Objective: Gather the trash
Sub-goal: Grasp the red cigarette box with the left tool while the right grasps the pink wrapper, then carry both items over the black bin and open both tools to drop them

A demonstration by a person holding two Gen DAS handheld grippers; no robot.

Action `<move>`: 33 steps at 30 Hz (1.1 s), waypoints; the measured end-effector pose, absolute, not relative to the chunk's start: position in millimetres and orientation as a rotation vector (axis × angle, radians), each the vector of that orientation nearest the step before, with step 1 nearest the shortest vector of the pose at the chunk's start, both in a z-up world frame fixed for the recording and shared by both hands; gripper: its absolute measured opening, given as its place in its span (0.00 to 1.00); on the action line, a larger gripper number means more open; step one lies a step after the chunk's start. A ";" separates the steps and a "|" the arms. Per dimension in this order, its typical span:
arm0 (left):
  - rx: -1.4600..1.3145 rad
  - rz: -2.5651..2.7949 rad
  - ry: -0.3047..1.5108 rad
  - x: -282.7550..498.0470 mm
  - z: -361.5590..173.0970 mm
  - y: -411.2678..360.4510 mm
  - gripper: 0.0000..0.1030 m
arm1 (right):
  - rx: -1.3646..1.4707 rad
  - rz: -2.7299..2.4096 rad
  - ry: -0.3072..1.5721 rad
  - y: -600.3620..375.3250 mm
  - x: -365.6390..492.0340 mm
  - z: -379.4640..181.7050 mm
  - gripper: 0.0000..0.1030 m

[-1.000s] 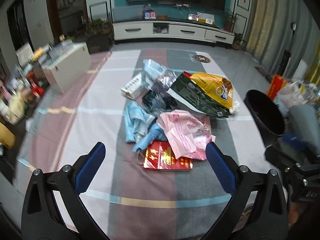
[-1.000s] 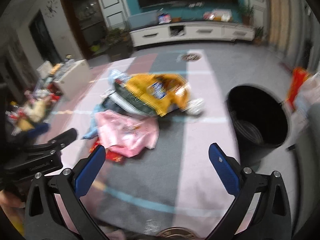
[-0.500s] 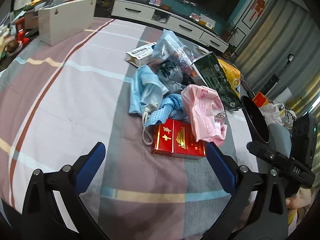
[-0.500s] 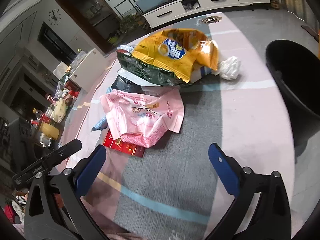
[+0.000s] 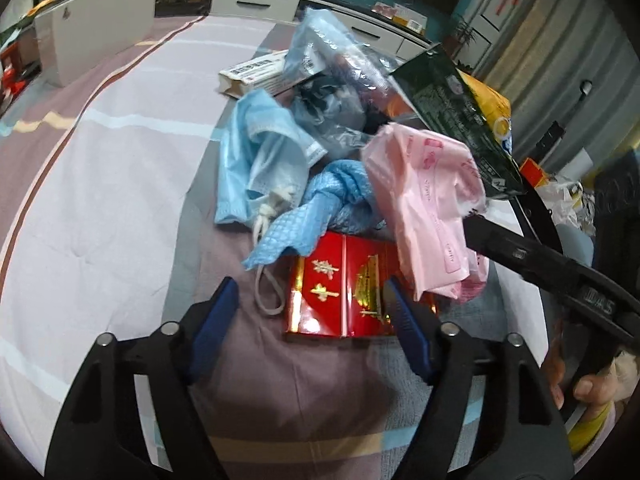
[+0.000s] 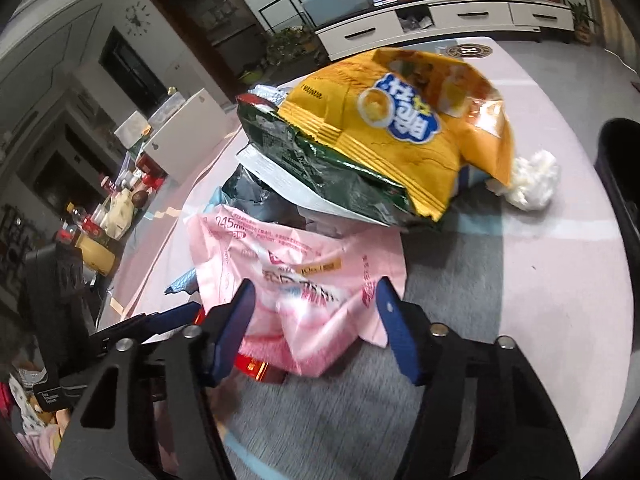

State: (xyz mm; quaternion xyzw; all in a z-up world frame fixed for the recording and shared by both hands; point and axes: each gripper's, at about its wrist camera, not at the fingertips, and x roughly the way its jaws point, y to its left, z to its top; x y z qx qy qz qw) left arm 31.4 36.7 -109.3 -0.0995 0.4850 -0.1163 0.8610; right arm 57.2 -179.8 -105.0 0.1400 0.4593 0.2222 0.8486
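Observation:
A pile of trash lies on the striped tablecloth. My left gripper (image 5: pixel 310 304) is open, its blue fingers on either side of a red and gold box (image 5: pixel 340 298). Behind the box lie a blue cloth (image 5: pixel 320 204), a blue face mask (image 5: pixel 256 160) and a pink plastic bag (image 5: pixel 428 200). My right gripper (image 6: pixel 314 312) is open, straddling the near edge of the pink bag (image 6: pixel 304 276). Beyond are a yellow snack bag (image 6: pixel 400 128), a green bag (image 6: pixel 320 168) and a white tissue wad (image 6: pixel 534 180).
A black bin (image 6: pixel 620 168) stands off the table's right edge. A white box (image 5: pixel 96 28) sits at the far left of the table. A TV cabinet (image 6: pixel 440 20) runs along the far wall. The right gripper shows in the left view (image 5: pixel 540 264).
Both grippers have moved down and forward onto the pile. The left now frames the red box, the right the pink bag. Both jaws have narrowed but stay open.

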 end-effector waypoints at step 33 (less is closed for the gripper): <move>0.005 -0.255 0.983 -23.6 -78.7 -23.7 0.87 | 0.394 0.471 0.881 -238.2 -0.5 -68.4 0.25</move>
